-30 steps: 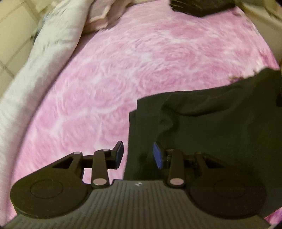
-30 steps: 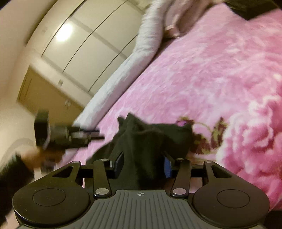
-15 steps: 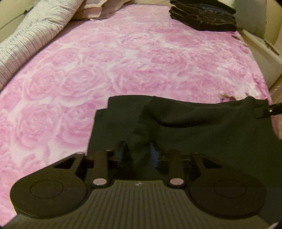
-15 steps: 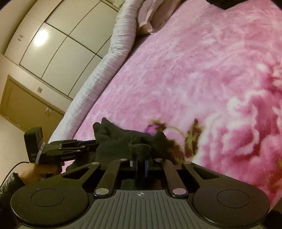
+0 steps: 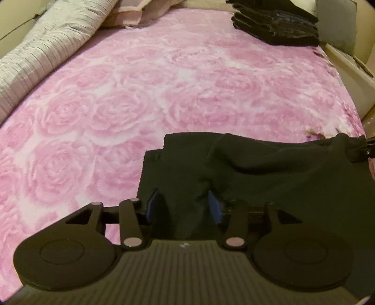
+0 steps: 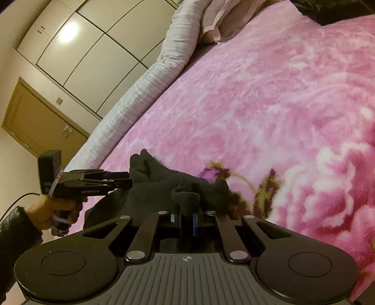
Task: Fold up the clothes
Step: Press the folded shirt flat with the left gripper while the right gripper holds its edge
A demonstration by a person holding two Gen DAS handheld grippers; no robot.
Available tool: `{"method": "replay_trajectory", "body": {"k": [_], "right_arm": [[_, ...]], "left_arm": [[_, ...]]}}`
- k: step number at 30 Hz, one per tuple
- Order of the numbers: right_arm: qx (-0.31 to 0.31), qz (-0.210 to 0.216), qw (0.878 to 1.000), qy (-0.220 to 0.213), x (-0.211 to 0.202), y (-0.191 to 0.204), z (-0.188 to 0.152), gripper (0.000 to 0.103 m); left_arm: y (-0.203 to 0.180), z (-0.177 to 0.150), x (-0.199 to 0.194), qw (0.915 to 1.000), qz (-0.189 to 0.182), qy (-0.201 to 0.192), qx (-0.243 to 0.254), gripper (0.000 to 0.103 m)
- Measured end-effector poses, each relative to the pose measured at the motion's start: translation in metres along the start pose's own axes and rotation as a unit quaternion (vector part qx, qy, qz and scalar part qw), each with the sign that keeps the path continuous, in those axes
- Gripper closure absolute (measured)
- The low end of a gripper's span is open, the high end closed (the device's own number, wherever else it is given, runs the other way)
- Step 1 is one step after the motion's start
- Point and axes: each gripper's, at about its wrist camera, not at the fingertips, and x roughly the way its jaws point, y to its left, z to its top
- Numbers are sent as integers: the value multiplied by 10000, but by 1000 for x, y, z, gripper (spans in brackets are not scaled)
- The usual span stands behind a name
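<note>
Right hand-held gripper [image 6: 186,220] clenched on the soft black fleece garment [image 5: 269,171]; left hand-held gripper [image 5: 182,204] released, straddling its six o'clock edge.

On the bed blanket [image 5: 145,89], the garment [image 5: 269,173] lies at five o'clock in the left wrist view, the left gripper [image 5: 181,206] straddling its near edge. A stack of folded clothes [image 5: 276,23] sits at one o'clock, the rolled duvet [image 5: 42,47] at ten, pillows [image 5: 145,11] at twelve.
</note>
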Motion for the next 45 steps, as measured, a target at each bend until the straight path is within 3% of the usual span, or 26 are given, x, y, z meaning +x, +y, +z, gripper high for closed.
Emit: {"method": "replay_trajectory", "body": {"k": [12, 16, 19, 24, 27, 30, 32, 35, 39, 44, 45], "right_arm": [[84, 61, 9999, 66, 1, -3, -1, 97], [36, 8, 10000, 44, -1, 0, -1, 97], [-104, -64, 9999, 14, -2, 6, -1, 97], [-489, -36, 9986, -180, -8, 23, 6, 97], [-495, -45, 9986, -185, 2, 19, 11, 97], [-72, -87, 9999, -12, 20, 3, 12, 97], [-211, -103, 9997, -23, 17, 6, 15, 97], [-279, -151, 9995, 15, 9, 2, 14, 97], [-100, -253, 9996, -107, -10, -9, 11, 96], [-519, -802, 9939, -559, -42, 9, 8, 95], [-594, -716, 9936, -637, -48, 15, 7, 95]], "left_arm": [[29, 5, 12, 9966, -604, 219, -515, 58], [17, 7, 5, 9976, -624, 215, -214, 88], [-1, 1, -12, 9995, -292, -13, 124, 96], [2, -8, -50, 9975, -6, -688, -189, 97], [14, -9, -36, 9981, 68, -477, -396, 97], [17, -11, -19, 9983, 93, -336, -471, 96], [18, -12, -11, 9980, 54, -254, -572, 96], [18, -16, -7, 9981, 97, -191, -574, 89], [17, -18, -26, 9973, 350, -262, -594, 81], [3, -28, -67, 9950, 841, -402, -364, 82], [-3, -31, -76, 9949, 841, -461, -311, 82]]}}
